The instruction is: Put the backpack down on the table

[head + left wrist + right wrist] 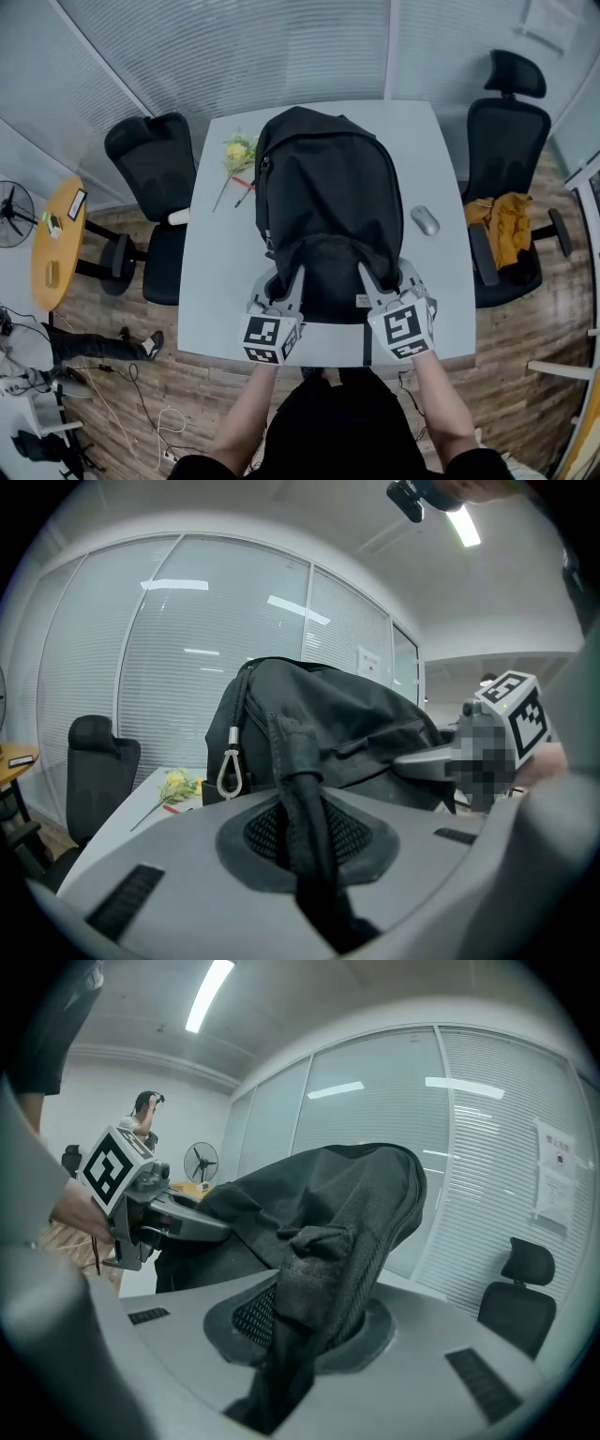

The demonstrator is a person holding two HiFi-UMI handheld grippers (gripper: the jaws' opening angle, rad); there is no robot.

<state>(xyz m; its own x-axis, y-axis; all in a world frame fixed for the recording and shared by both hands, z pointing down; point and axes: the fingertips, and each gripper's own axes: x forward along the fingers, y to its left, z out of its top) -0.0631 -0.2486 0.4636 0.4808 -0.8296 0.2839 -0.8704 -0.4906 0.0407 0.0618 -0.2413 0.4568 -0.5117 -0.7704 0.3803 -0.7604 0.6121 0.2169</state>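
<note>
A black backpack (323, 197) lies lengthwise over the white table (211, 281), its near end at the table's front edge. My left gripper (286, 281) is shut on a black shoulder strap (305, 827) at the bag's near left. My right gripper (375, 277) is shut on the other strap (309, 1307) at the near right. In the left gripper view the bag (319, 714) bulges up behind the jaws, a metal zip ring (230, 771) hanging at its side. Whether the bag's near end rests on the table is hidden.
A yellow flower (236, 155) and a red pen lie left of the bag, a grey mouse (425, 220) to its right. Black office chairs (155, 159) (506, 131) flank the table; the right one carries an orange cloth (506, 225). A round wooden table (52, 244) and a fan (11, 211) stand far left.
</note>
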